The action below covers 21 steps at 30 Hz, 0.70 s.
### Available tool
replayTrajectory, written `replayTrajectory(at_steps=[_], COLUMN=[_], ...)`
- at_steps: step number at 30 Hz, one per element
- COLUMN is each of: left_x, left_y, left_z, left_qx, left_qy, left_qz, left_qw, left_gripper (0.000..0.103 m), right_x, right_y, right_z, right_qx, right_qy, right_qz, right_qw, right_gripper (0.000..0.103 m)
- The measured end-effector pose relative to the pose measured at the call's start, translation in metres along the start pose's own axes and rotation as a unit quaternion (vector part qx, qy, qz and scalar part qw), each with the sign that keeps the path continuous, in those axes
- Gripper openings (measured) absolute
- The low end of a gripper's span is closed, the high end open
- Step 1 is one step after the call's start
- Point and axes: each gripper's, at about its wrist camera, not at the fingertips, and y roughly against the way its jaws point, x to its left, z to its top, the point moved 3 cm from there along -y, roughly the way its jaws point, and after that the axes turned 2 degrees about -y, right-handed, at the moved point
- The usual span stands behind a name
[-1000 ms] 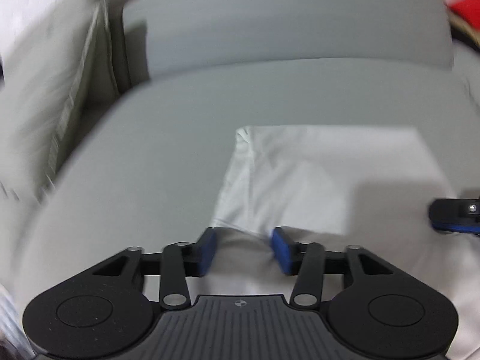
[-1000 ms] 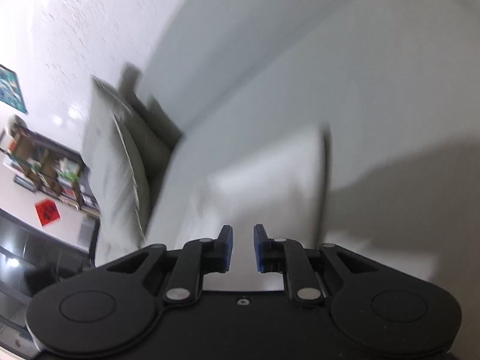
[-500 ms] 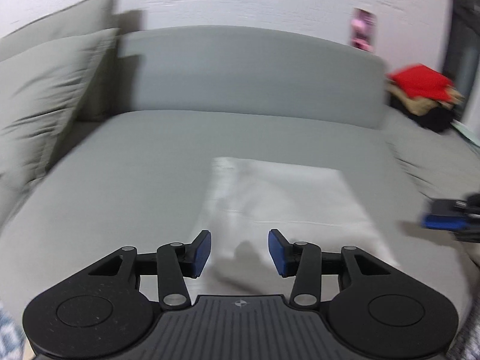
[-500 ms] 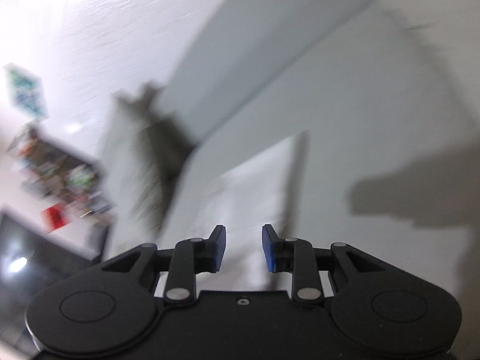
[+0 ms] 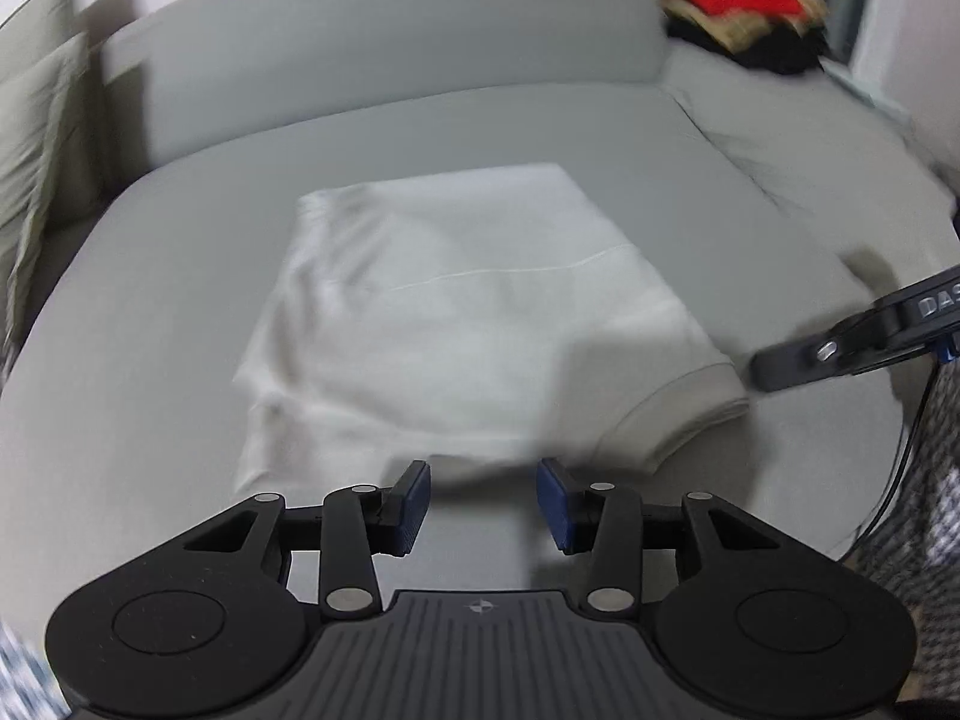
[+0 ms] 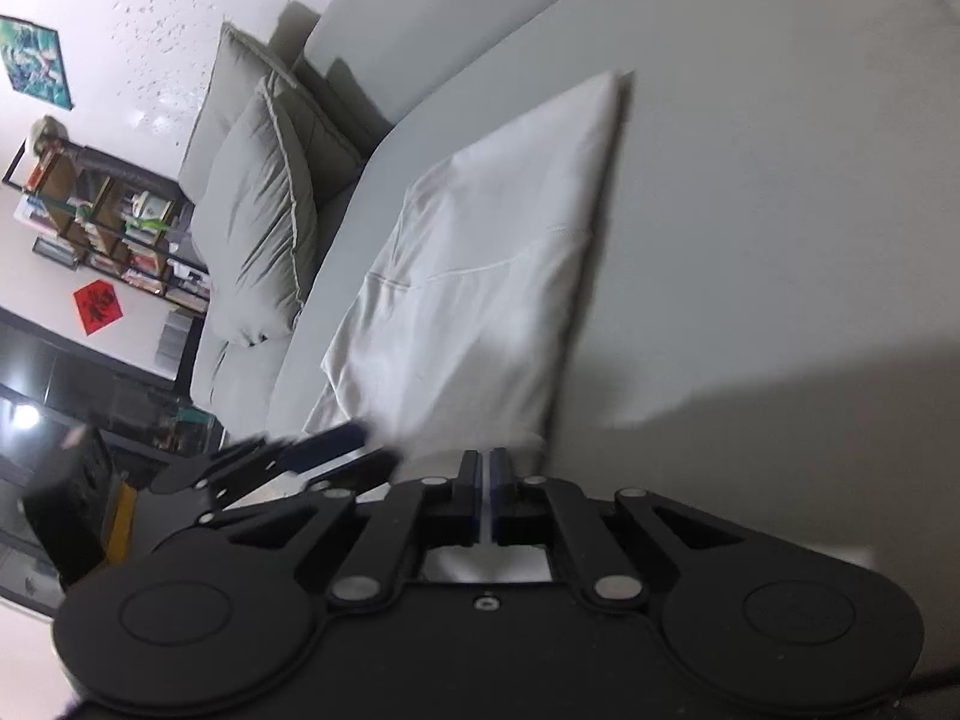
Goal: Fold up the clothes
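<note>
A folded white garment (image 5: 468, 312) lies flat on the grey sofa seat (image 5: 180, 360). My left gripper (image 5: 483, 498) is open and empty, just short of the garment's near edge. The right gripper's finger shows at the right of the left wrist view (image 5: 840, 348), beside the garment's collar corner. In the right wrist view the garment (image 6: 480, 276) stretches away ahead. My right gripper (image 6: 486, 486) has its pads together at the garment's near edge; no cloth shows between them. The left gripper appears blurred at the lower left (image 6: 288, 456).
Grey cushions (image 6: 264, 228) lean at the sofa's left end. A pile of red and dark clothes (image 5: 744, 6) sits on the sofa's far right. A bookshelf (image 6: 102, 216) and a dark TV stand are beyond the sofa. Patterned fabric (image 5: 924, 480) is at the right edge.
Both grippers have pulled back from the garment toward its near edge. The right gripper's jaws have gone from slightly open to shut. The left gripper stays open.
</note>
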Motion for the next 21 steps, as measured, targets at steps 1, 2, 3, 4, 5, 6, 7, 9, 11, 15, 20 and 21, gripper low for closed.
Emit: replayTrajectory(at_steps=[1, 2, 3, 4, 5, 6, 7, 9, 11, 15, 20, 21], left_x=[0.011, 0.023, 0.035, 0.048, 0.061, 0.073, 0.085, 0.103, 0.116, 0.138, 0.16, 0.16], left_y=[0.011, 0.021, 0.021, 0.021, 0.021, 0.014, 0.007, -0.008, -0.023, -0.046, -0.056, -0.058], left_z=[0.001, 0.002, 0.005, 0.009, 0.012, 0.015, 0.018, 0.024, 0.03, 0.027, 0.02, 0.021], left_qx=[-0.031, -0.061, -0.078, -0.095, -0.111, -0.108, -0.104, -0.094, -0.078, -0.034, -0.015, -0.011], left_qy=[0.029, 0.059, 0.087, 0.116, 0.144, 0.171, 0.198, 0.23, 0.242, 0.304, 0.361, 0.361], left_qz=[-0.008, -0.015, -0.008, -0.001, 0.006, 0.013, 0.02, 0.01, -0.001, -0.051, -0.103, -0.11], left_qw=[0.9991, 0.9963, 0.9931, 0.9887, 0.9832, 0.9792, 0.9745, 0.9687, 0.9671, 0.9506, 0.9266, 0.9261], left_gripper=[0.044, 0.051, 0.06, 0.063, 0.063, 0.061, 0.061, 0.061, 0.061, 0.057, 0.051, 0.051], right_x=[-0.006, -0.013, -0.018, -0.018, -0.02, -0.024, -0.028, -0.035, -0.039, -0.043, -0.051, -0.052], right_y=[0.008, 0.013, 0.015, 0.013, 0.009, 0.001, -0.008, -0.018, -0.025, -0.026, -0.023, -0.023], right_z=[0.003, 0.008, 0.015, 0.022, 0.029, 0.036, 0.042, 0.05, 0.056, 0.06, 0.062, 0.062], right_qx=[-0.014, -0.031, -0.049, -0.065, -0.079, -0.09, -0.101, -0.116, -0.122, -0.121, -0.107, -0.103], right_qy=[0.002, 0.0, -0.002, -0.007, -0.016, -0.032, -0.047, -0.076, -0.092, -0.099, -0.102, -0.101], right_qz=[0.007, 0.021, 0.034, 0.039, 0.038, 0.033, 0.028, 0.019, 0.013, 0.007, 0.008, 0.013], right_qw=[1.0, 0.999, 0.998, 0.997, 0.996, 0.995, 0.993, 0.99, 0.988, 0.988, 0.989, 0.989], right_gripper=[0.022, 0.026, 0.033, 0.035, 0.042, 0.055, 0.063, 0.064, 0.064, 0.064, 0.063, 0.063])
